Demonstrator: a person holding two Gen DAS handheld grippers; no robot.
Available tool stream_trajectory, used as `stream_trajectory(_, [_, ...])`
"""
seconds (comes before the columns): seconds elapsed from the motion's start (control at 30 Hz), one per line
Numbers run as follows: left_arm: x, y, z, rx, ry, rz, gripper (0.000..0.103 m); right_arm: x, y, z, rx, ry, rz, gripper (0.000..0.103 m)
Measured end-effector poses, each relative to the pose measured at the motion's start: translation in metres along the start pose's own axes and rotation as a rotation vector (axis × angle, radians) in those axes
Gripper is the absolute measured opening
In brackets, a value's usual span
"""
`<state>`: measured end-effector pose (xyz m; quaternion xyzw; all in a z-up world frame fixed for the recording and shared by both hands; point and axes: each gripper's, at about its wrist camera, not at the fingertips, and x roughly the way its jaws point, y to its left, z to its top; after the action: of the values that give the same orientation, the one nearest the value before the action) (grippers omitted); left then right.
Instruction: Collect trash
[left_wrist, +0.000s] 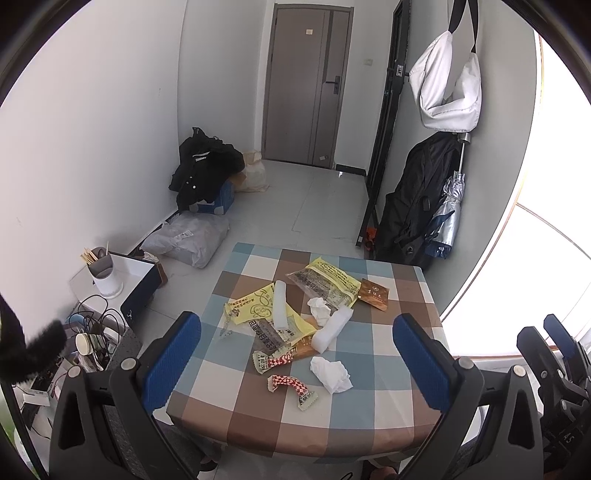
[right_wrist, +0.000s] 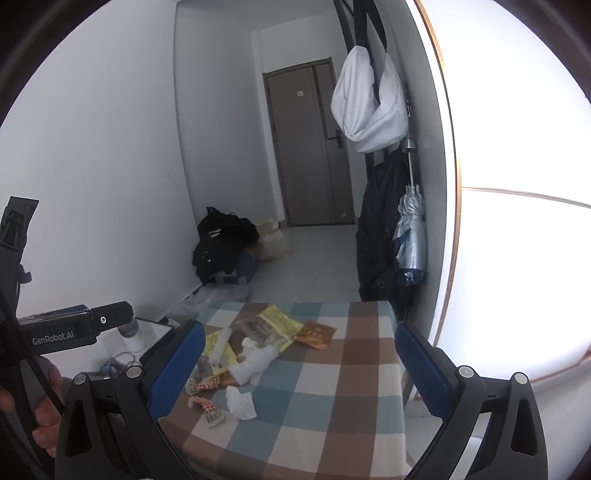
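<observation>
Foam stick (left_wrist: 280, 305) lies lengthwise, pointing twd door (left_wrist: 303, 85).

matt checked cloth tablecloth (left_wrist: 369, 417), crumpled paper tissue (left_wrist: 331, 373), glossy plastic wrappers (left_wrist: 325, 282)

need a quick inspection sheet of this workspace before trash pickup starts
surface: checked tablecloth on a small table
job's things: yellow wrappers, red-white wrapper, crumpled tissues, white foam pieces, brown packet, all loose on the cloth
clutter: utensil holder on the side stand
grippers: left tool open, empty; right tool open, empty
cables: tangle left of the table
surroundings: door, hanging umbrella, black jacket on the floor
</observation>
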<state>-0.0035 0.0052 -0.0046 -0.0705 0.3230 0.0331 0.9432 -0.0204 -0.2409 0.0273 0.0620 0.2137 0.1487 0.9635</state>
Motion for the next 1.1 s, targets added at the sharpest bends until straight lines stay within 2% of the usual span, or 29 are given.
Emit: stream_trajectory(1.1, [0.0045, 0.0002, -0.0015, -0.018, 0.030, -0.016, 0.102, 0.0018, 0.0016, -0.0002, 0.006, 0.003, 0.002, 0.103])
